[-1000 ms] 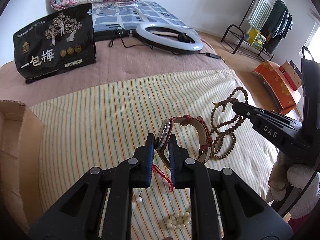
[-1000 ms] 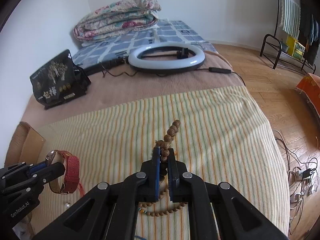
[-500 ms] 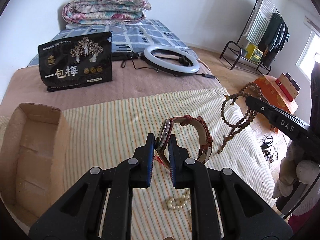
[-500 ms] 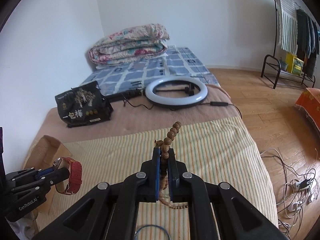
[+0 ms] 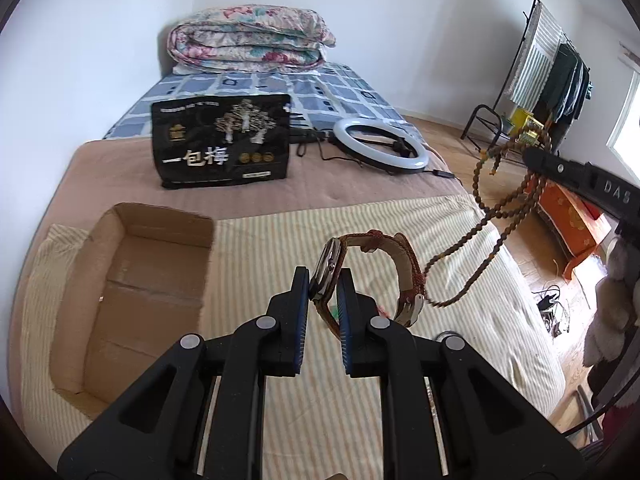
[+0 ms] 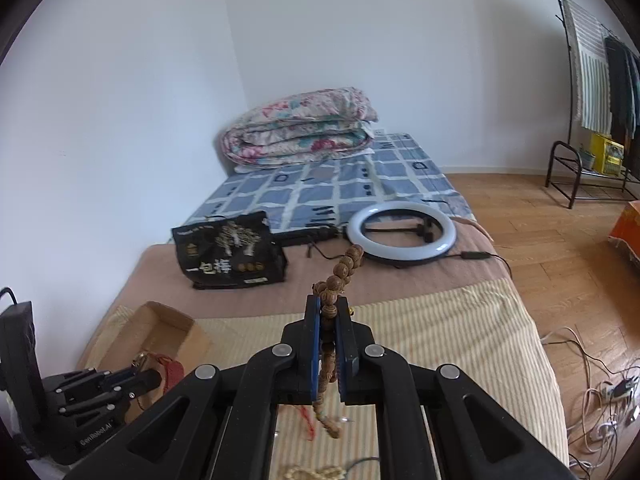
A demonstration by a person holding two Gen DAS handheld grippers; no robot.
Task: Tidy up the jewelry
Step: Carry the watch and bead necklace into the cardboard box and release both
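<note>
Both grippers have risen off the striped cloth (image 5: pixel 280 236) since the earlier frames. Left gripper (image 5: pixel 325 292) is clamped on the watch (image 5: pixel 376 272); right gripper (image 6: pixel 329 322) pinches the bead necklace (image 6: pixel 344 268), dangling at 2 o'clock. Cardboard box (image 5: pixel 132 276) at 10 o'clock looks like the drop point.

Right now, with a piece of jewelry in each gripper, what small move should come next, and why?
Probably swing the left gripper leftward over the cardboard box. It is clamped on the watch, lifted clear of the striped cloth, and the open box sits just to its left. The right gripper holds the wooden bead strand aloft and can follow.
</note>
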